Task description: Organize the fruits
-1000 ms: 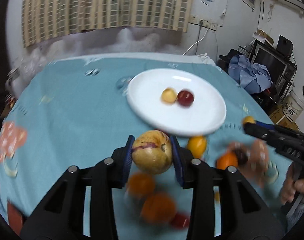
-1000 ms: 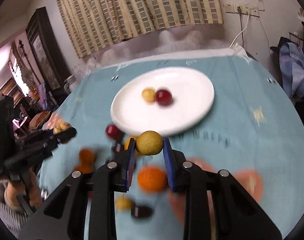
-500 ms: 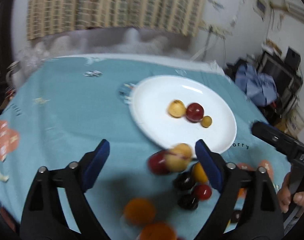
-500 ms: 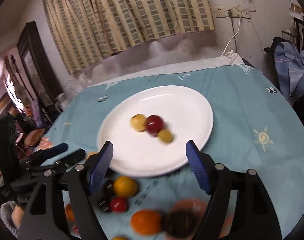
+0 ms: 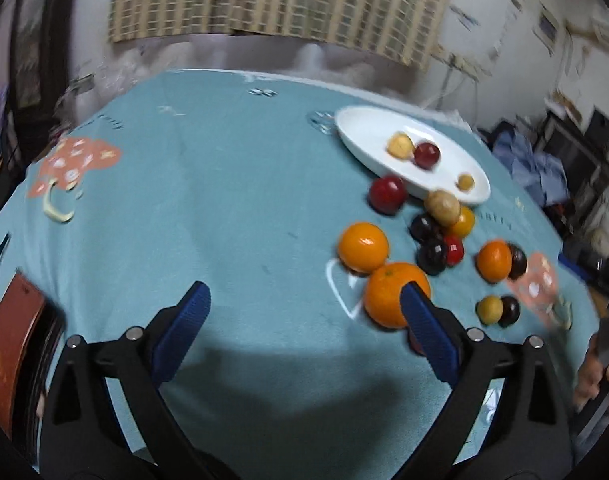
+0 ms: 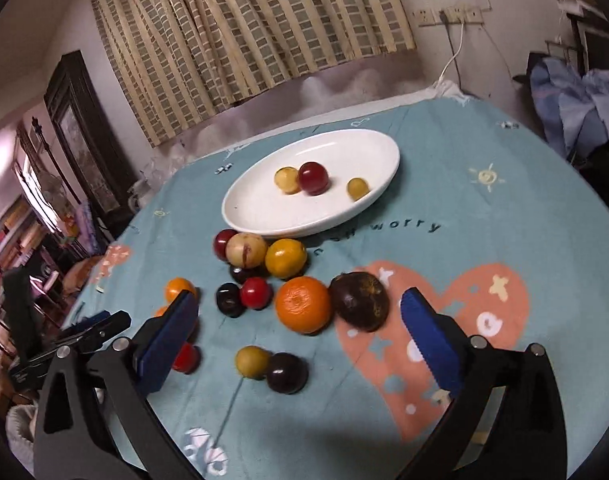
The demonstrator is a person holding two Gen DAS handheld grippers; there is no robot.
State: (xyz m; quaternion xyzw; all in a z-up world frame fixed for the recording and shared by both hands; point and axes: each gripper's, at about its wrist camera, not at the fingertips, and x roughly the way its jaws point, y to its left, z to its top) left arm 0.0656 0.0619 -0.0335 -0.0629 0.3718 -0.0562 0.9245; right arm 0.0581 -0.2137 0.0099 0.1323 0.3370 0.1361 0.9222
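the teal tablecloth [image 6: 504, 208] fills both views. the white plate [image 6: 264, 208] sits at twelve o'clock of the right gripper [image 6: 300, 330] and holds three small fruits; the rest lie loose at the plate's six o'clock. largest there are the orange [image 6: 303, 304], touching a dark brown fruit [image 6: 359, 300] at its three o'clock. both jaws are opening wide, nothing between them; the left gripper [image 5: 304, 320] hangs over bare cloth. likely between picks: next, close on one loose fruit and carry it to the plate
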